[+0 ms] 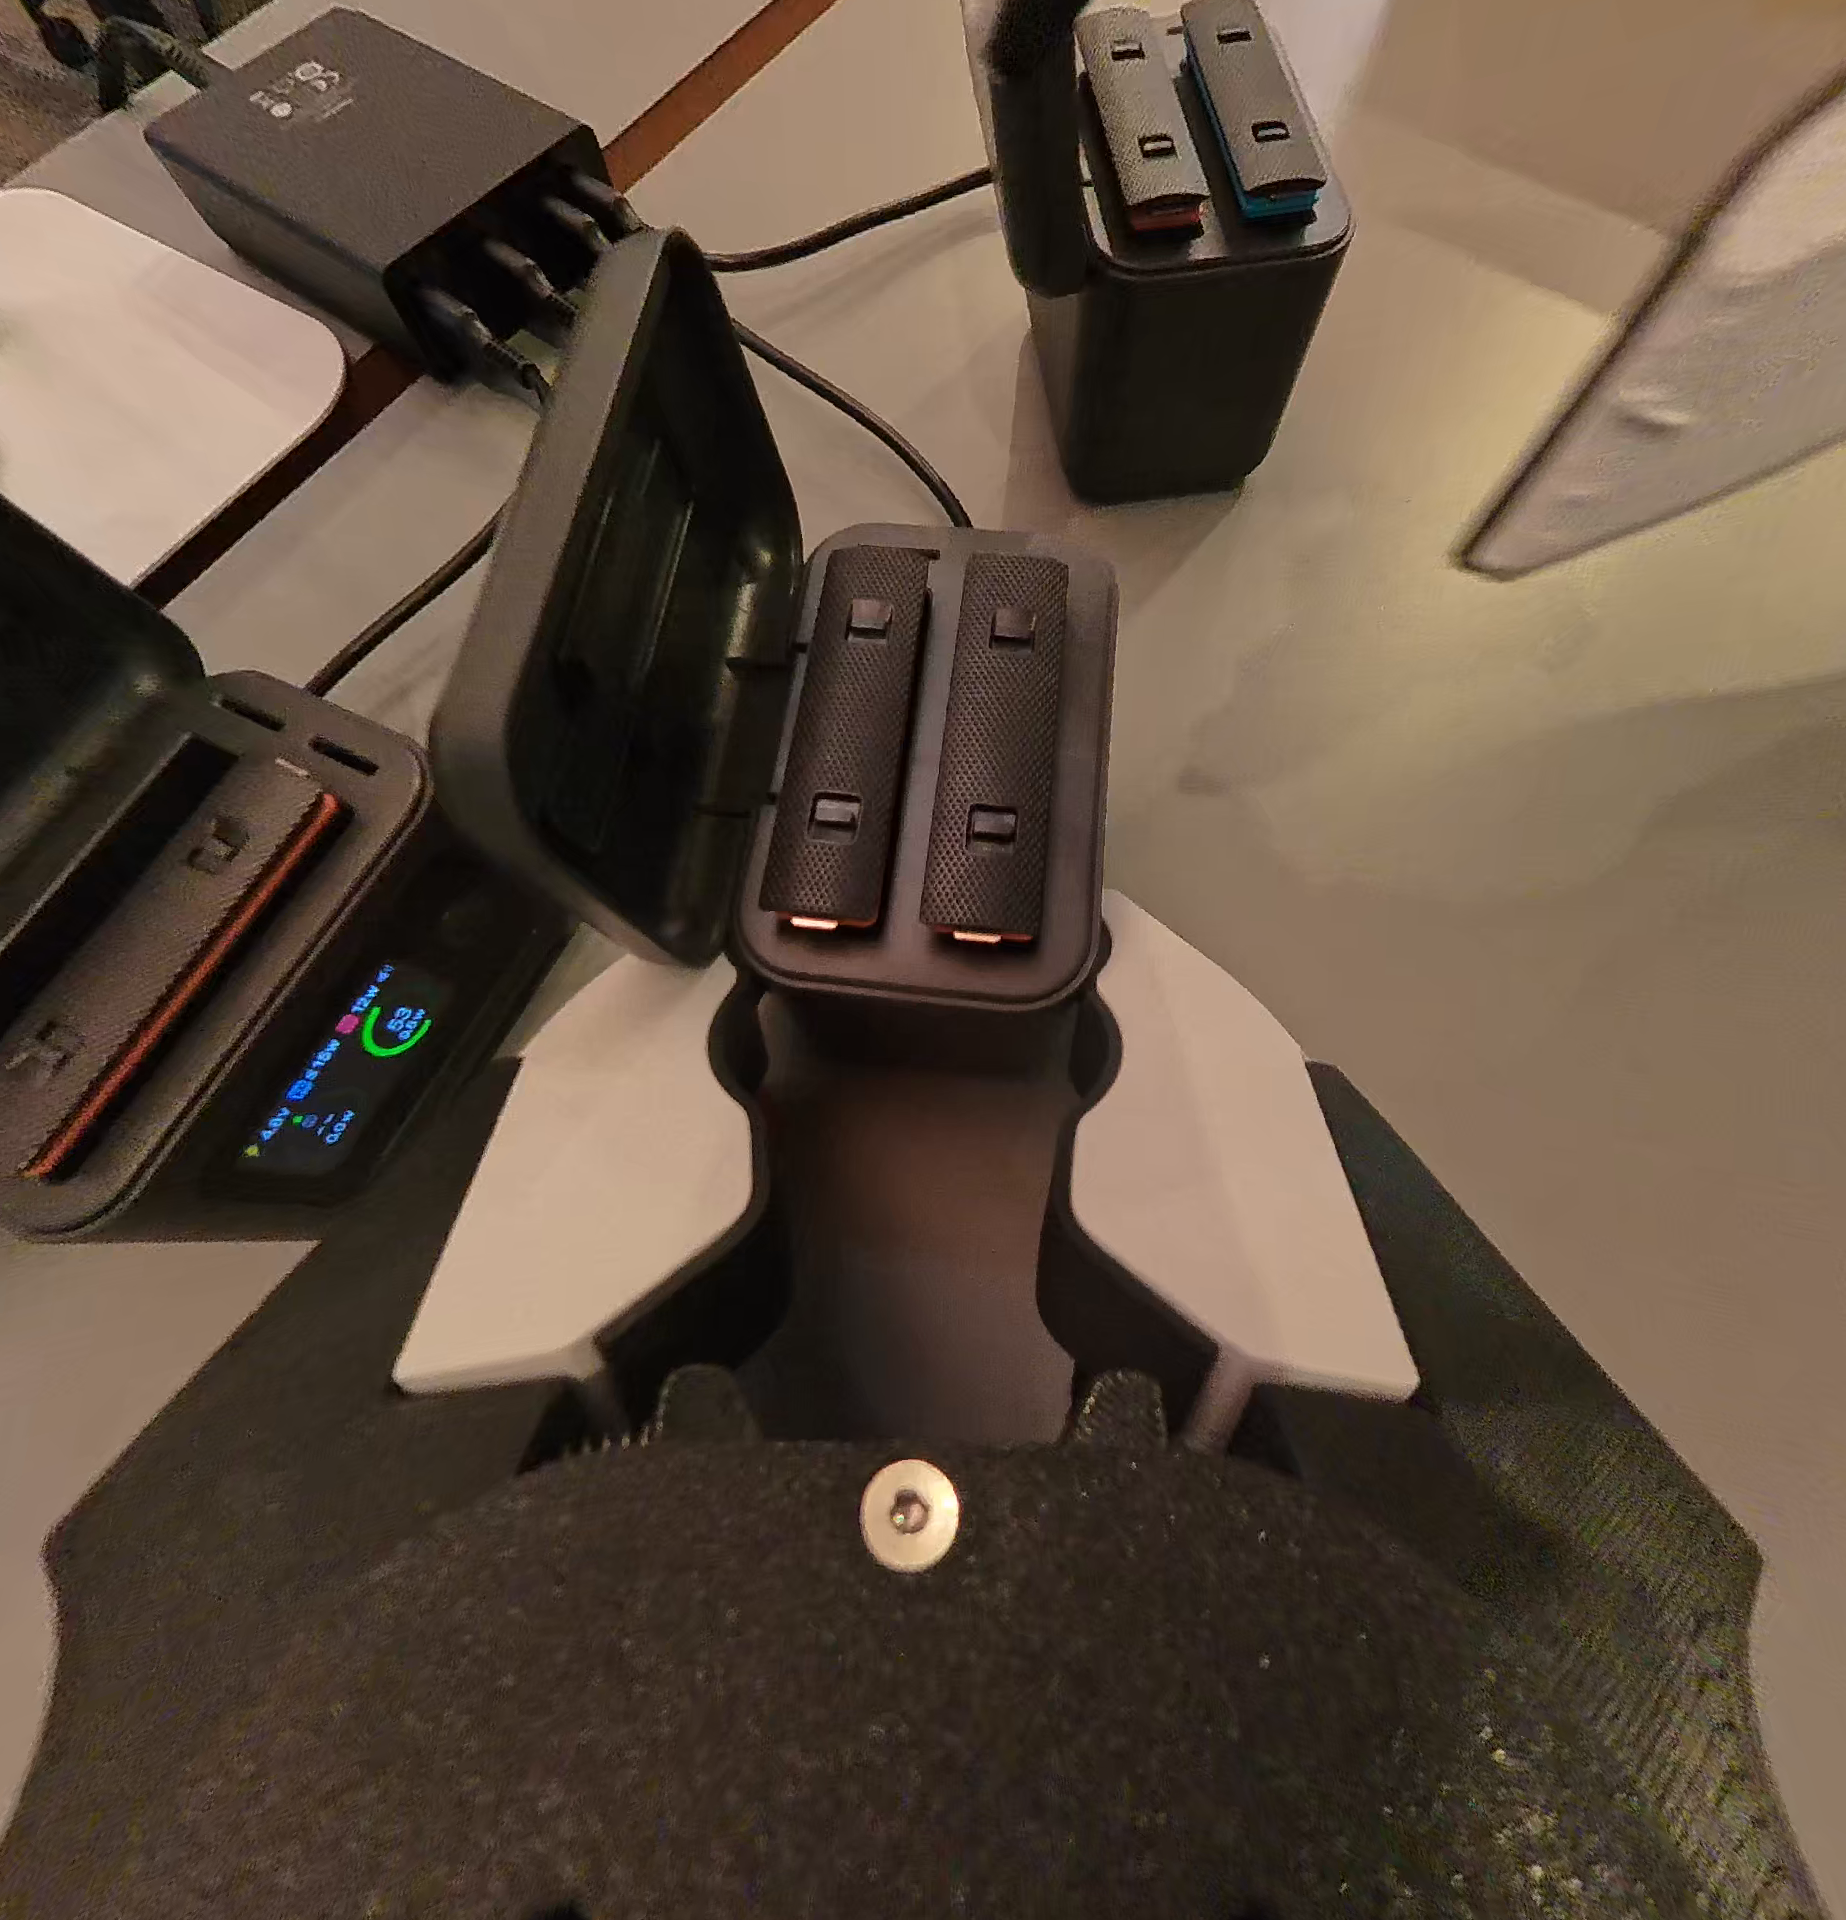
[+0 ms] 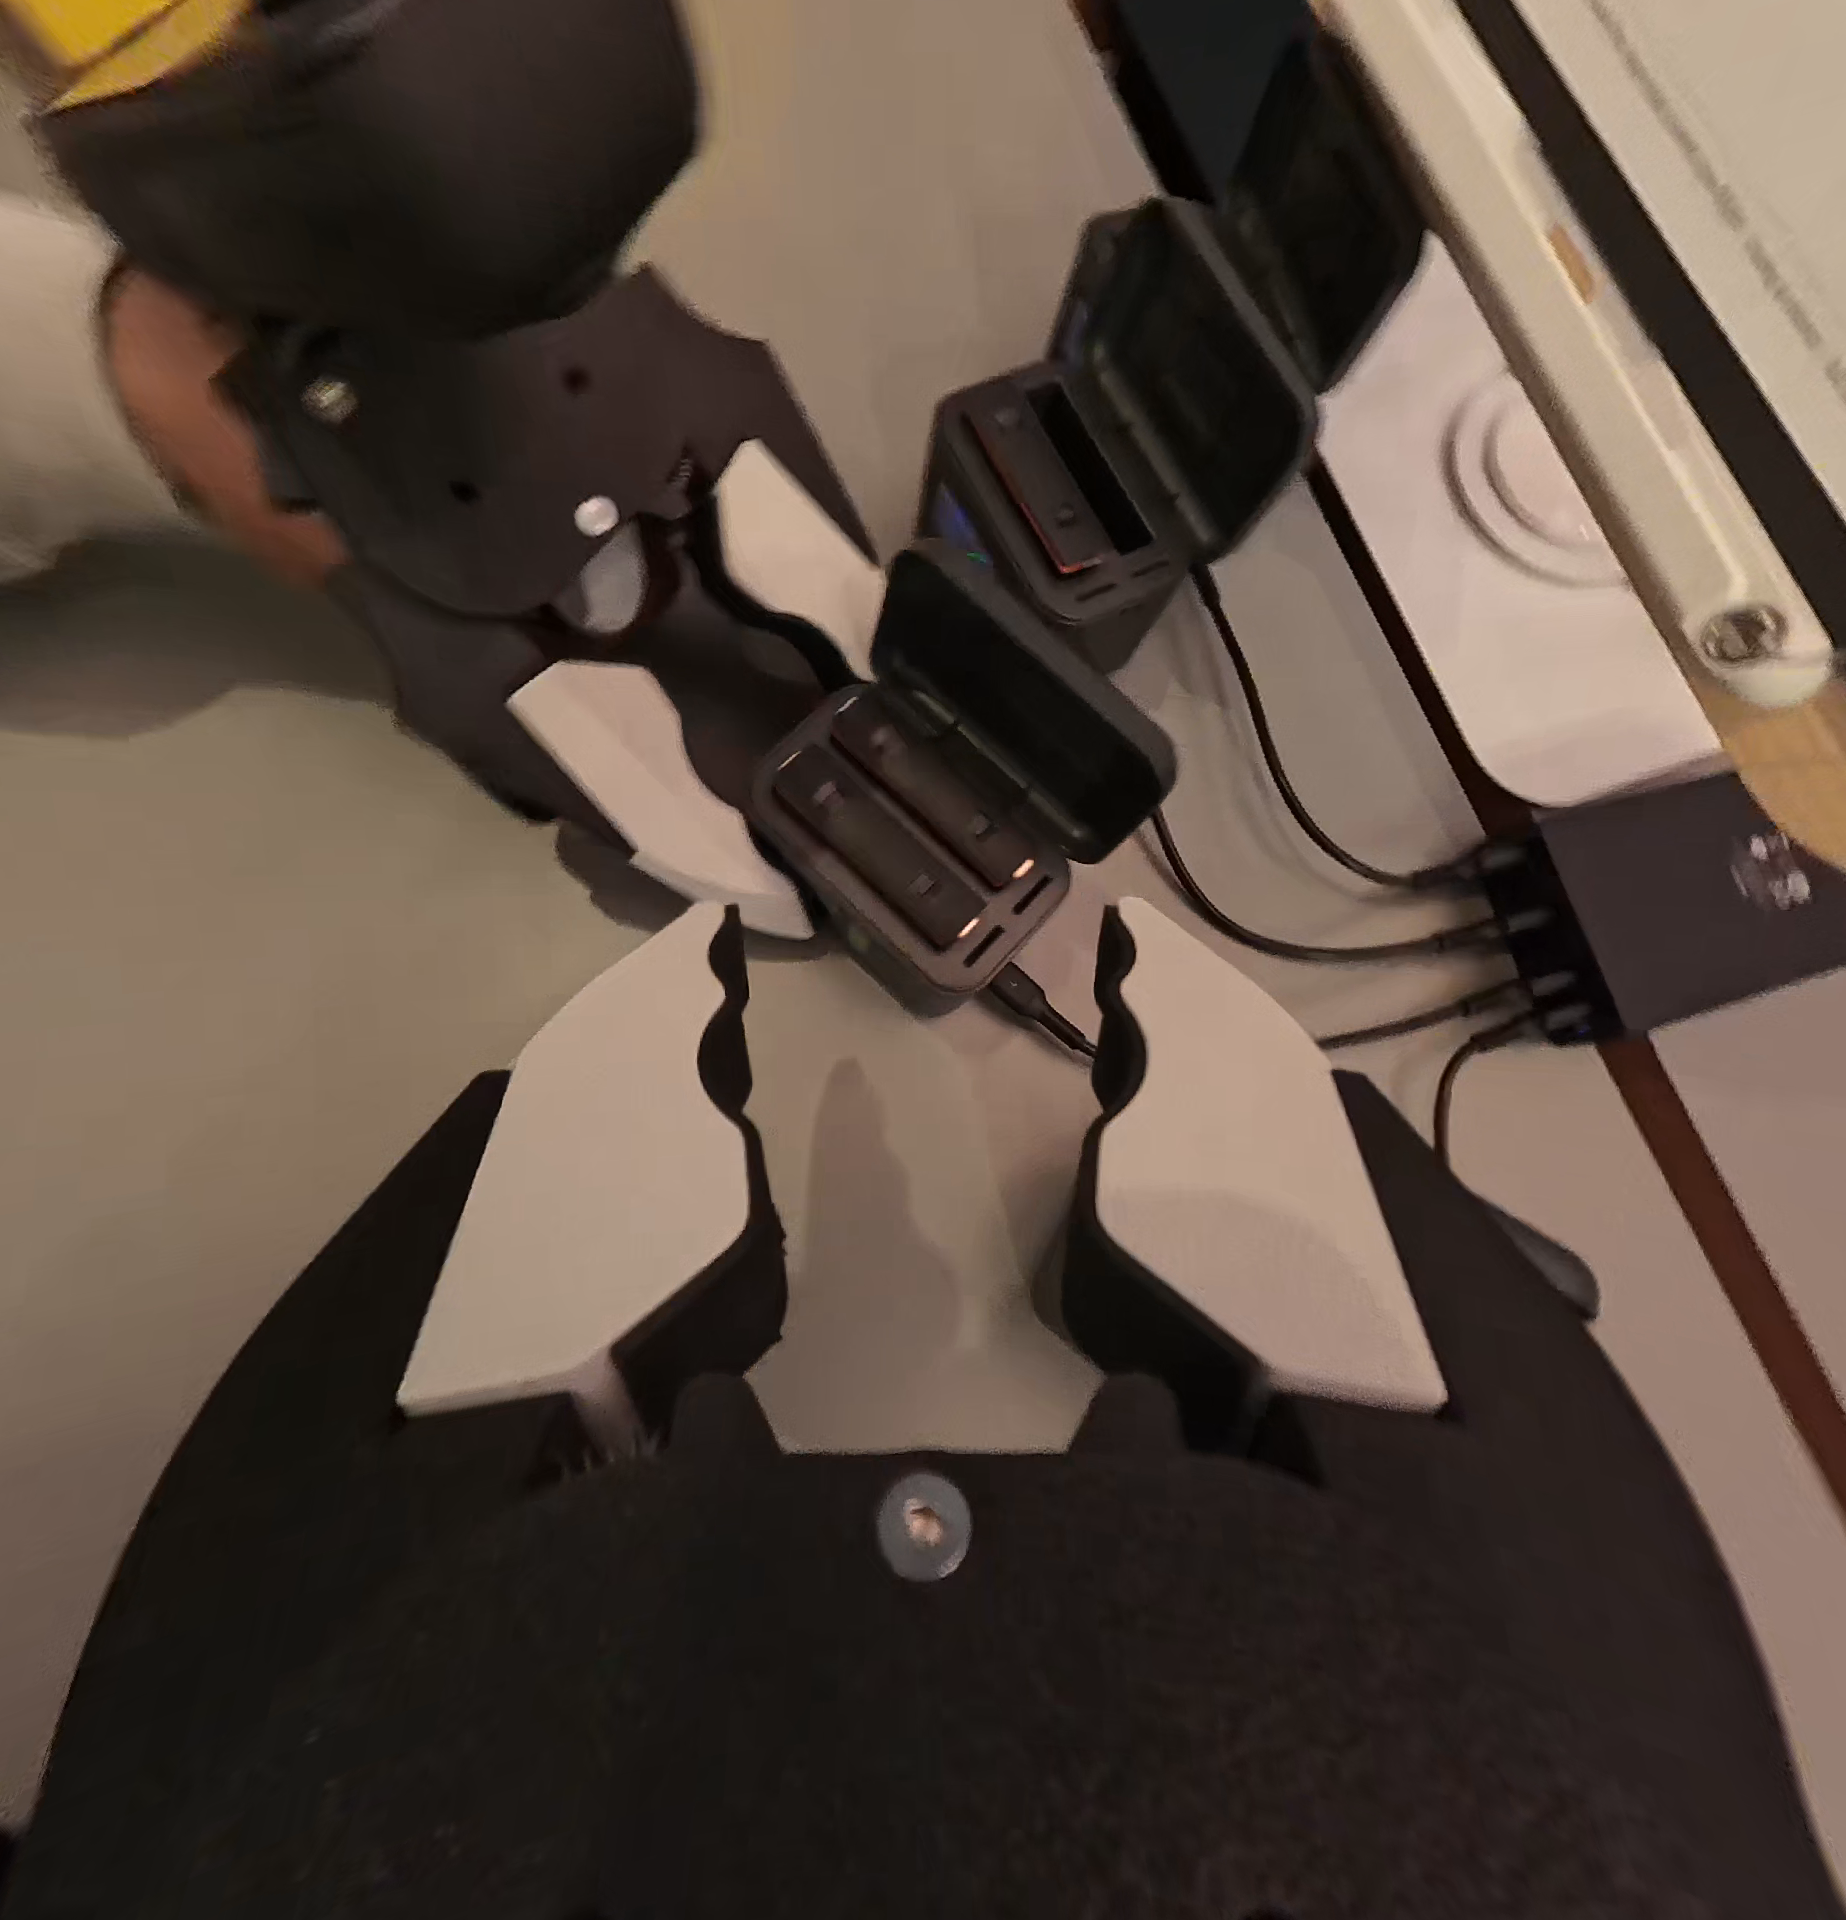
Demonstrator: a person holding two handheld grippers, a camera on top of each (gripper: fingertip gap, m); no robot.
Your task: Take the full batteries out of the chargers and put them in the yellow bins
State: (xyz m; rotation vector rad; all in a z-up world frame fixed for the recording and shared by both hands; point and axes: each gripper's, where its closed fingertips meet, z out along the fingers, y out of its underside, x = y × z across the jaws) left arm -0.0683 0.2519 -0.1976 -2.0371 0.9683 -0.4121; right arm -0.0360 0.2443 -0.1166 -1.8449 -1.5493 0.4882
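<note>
A black charger case [image 1: 924, 977] stands on the pale table with its lid [image 1: 628, 623] swung open to the left. Two black textured batteries [image 1: 846, 738] [image 1: 992, 748] sit side by side in its slots. My left gripper [image 1: 914, 1023] is shut on the case body just below the batteries. In the right wrist view the same charger [image 2: 960, 966] holds the two batteries [image 2: 867, 831], and the left gripper's white finger [image 2: 670, 790] presses on it from the left. My right gripper [image 2: 919, 925] is open, its tips on either side of the charger's near end, apart from it.
A second open charger [image 1: 306, 1091] with a lit display and one orange-edged battery stands at the left. A third charger [image 1: 1199, 343] with two batteries stands farther back. A black power hub [image 1: 379, 156] with cables feeds them. A yellow bin corner [image 2: 119, 42] shows at top left.
</note>
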